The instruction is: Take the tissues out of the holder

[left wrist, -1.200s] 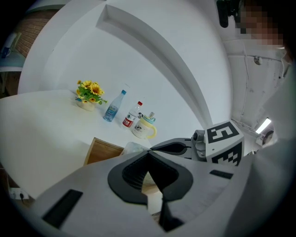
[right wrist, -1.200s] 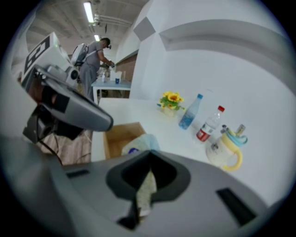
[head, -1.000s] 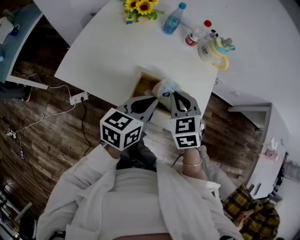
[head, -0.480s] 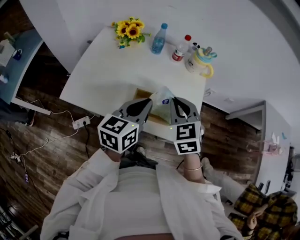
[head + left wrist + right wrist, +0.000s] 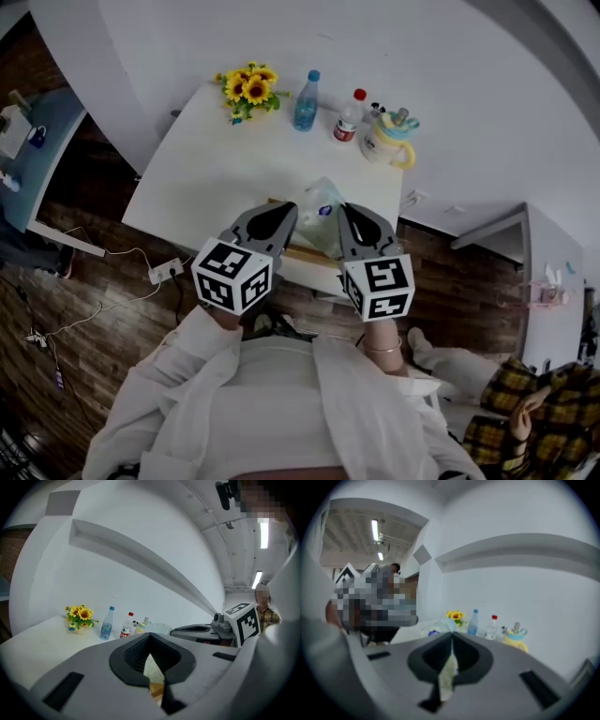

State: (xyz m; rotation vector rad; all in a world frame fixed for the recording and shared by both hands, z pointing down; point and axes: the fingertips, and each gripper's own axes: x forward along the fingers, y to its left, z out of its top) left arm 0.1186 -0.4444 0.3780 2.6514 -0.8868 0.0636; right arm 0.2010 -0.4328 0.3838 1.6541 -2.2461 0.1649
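Observation:
The tissue pack, a clear wrapper with a blue mark, hangs between my two grippers above the wooden holder, which stands at the white table's front edge. My right gripper is shut on a thin strip of the wrapper; the rest of the pack shows past its jaws. My left gripper is shut too, with a pale sheet in its narrow gap and wood below. From the left gripper view the pack lies beside the right gripper.
At the table's far edge stand sunflowers, a blue bottle, a red-capped bottle and a yellow-handled pot. A power strip and cables lie on the wooden floor at left. A person in plaid is at lower right.
Both grippers have come up and back from the table, bringing the tissue pack with them. The table and holder now look smaller and farther away.

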